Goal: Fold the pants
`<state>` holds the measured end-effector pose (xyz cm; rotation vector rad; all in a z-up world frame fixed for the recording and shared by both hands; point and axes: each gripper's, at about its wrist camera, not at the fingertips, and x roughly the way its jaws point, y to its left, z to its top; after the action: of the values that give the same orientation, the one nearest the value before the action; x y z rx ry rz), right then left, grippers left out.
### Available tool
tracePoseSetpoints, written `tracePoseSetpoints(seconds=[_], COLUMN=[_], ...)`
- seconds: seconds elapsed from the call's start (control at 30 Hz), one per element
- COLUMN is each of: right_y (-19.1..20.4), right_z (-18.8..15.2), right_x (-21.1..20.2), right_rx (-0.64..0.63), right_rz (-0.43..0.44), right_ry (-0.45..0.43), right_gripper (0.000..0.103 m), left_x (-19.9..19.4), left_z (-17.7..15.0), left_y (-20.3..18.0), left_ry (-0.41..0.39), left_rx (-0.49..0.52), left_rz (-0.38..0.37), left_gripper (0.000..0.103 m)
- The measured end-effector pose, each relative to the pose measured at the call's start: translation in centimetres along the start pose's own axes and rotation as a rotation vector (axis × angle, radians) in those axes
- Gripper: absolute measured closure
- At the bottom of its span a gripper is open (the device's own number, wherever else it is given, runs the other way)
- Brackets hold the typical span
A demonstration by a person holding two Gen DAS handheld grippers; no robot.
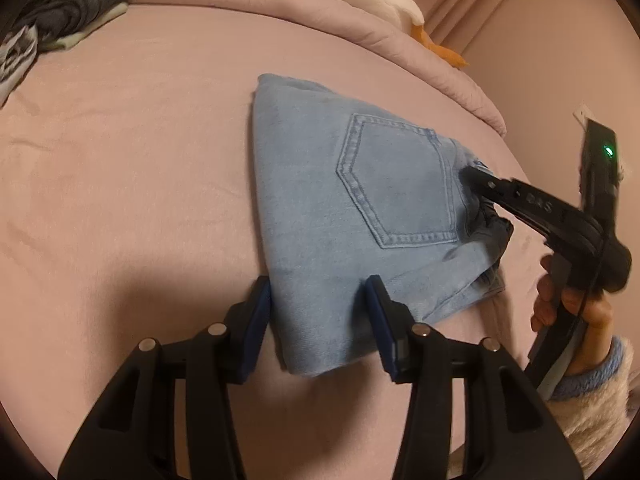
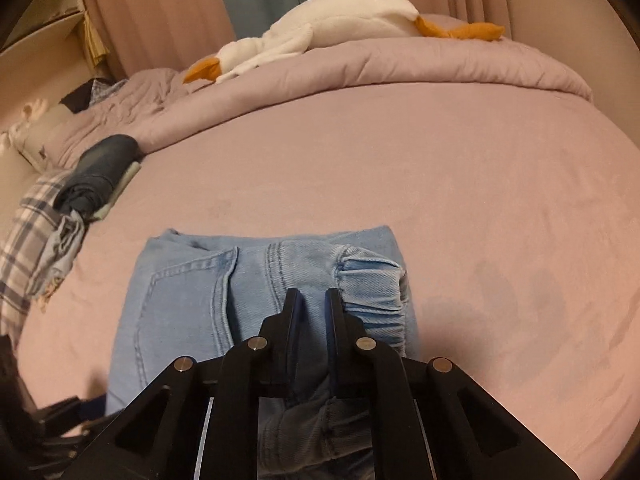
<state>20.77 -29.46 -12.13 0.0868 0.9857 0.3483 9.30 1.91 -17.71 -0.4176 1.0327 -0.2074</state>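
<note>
Denim, light blue: the pants (image 1: 360, 208) lay already folded into a compact stack on the pink bed sheet (image 1: 120, 180), back pocket (image 1: 396, 184) up, sitting right of centre in the left wrist view and at about 6 o'clock, low centre, in the right wrist view.

Left gripper (image 1: 320, 320) straddled the near corner of the stack, jaws apart, blue pads either side of the fabric with no visible pinch. Right gripper (image 1: 478, 184) came in from 3 o'clock and was clamped on the gathered waistband edge; its own camera showed the jaws nearly together with denim bunched between them.

My read: late stage, probably the last fold or a final tidy/reposition. Next move would need the left jaws to close on that corner so both ends lift together, otherwise the stack could splay open.

Clutter: dark grey folded garment (image 1: 76, 4) at 10 o'clock, plaid cloth (image 2: 32, 232) at 9 o'clock in the right view, white plush goose (image 2: 320, 20) on the duvet (image 2: 400, 64) at 12 o'clock.

Writing: raised letters on the right gripper's finger, too blurred to read reliably. Green LED (image 1: 609, 150) lit on its body.
</note>
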Motion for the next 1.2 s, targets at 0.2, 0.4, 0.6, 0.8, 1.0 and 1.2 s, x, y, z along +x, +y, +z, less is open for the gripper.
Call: tracePoseSetpoints(seconds=[0.2, 0.4, 0.6, 0.8, 1.0, 1.2], right_y=[3.1, 9.3, 14.0, 15.6, 15.3, 15.2], right_z=[-2.1, -7.5, -10.1, -11.5, -12.7, -12.3], right_x=[-4.2, -6.0, -5.6, -3.1, -3.1, -2.9], right_rx=[-0.105, -0.368, -0.558, -0.578, -0.555, -0.550], right_rz=[-0.004, 0.218, 0.241, 0.252, 0.267, 0.277], right_ry=[-0.078, -0.053, -0.060, 0.002, -0.003, -0.006], right_gripper=[0.075, 0.070, 0.070, 0.082, 0.082, 0.082], left_x=[-1.6, -1.0, 1.2, 4.2, 6.0, 6.4], left_z=[0.4, 2.6, 5.7, 8.5, 10.7, 12.4], left_y=[3.5, 5.5, 5.7, 6.0, 6.8, 8.1], left_ry=[-0.051, -0.047, -0.009, -0.006, 0.008, 0.005], left_rx=[-0.125, -0.224, -0.243, -0.309, -0.362, -0.439], left_rz=[-0.053, -0.127, -0.161, -0.158, -0.230, -0.290], left_gripper=[0.051, 0.051, 0.052, 0.083, 0.084, 0.068])
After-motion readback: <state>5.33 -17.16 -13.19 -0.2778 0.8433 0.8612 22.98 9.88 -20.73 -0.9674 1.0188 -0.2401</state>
